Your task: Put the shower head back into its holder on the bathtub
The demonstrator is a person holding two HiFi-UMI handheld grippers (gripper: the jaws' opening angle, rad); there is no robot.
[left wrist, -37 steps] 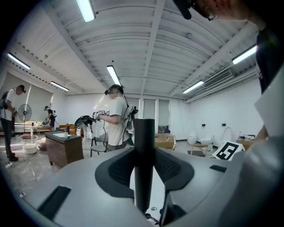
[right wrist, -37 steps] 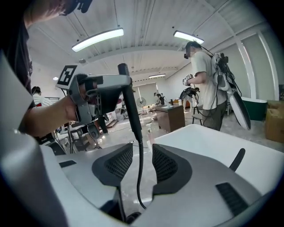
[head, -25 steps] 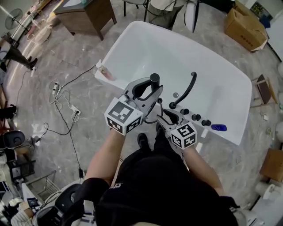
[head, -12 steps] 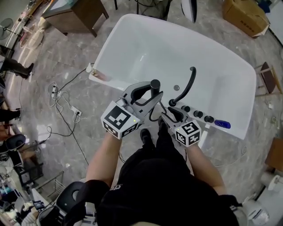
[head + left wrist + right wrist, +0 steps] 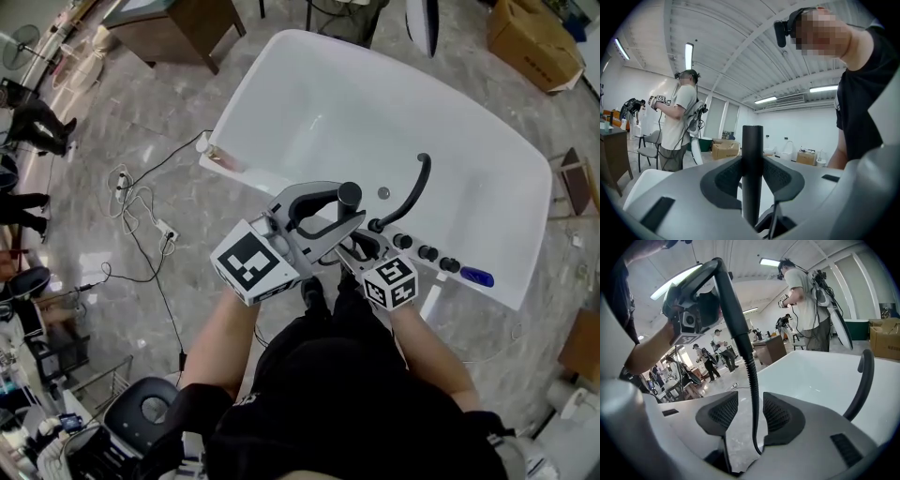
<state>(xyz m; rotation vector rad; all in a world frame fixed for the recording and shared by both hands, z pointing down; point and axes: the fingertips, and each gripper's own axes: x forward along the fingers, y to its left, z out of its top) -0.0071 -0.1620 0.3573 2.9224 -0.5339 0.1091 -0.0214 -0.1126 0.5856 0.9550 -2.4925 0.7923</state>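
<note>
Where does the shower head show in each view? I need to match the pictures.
Head view: centre, the black shower head standing up from the left gripper.
Left gripper view: lower centre, an upright black bar clamped between the jaws.
Right gripper view: upper left, curving down into its hose.
Shared landmark: the left gripper gripping it, seen in all three.

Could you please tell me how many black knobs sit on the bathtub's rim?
3, in a row on the near rim: one knob beside the curved spout, one in the middle, one nearest the blue object. The right gripper may hide another.
</note>
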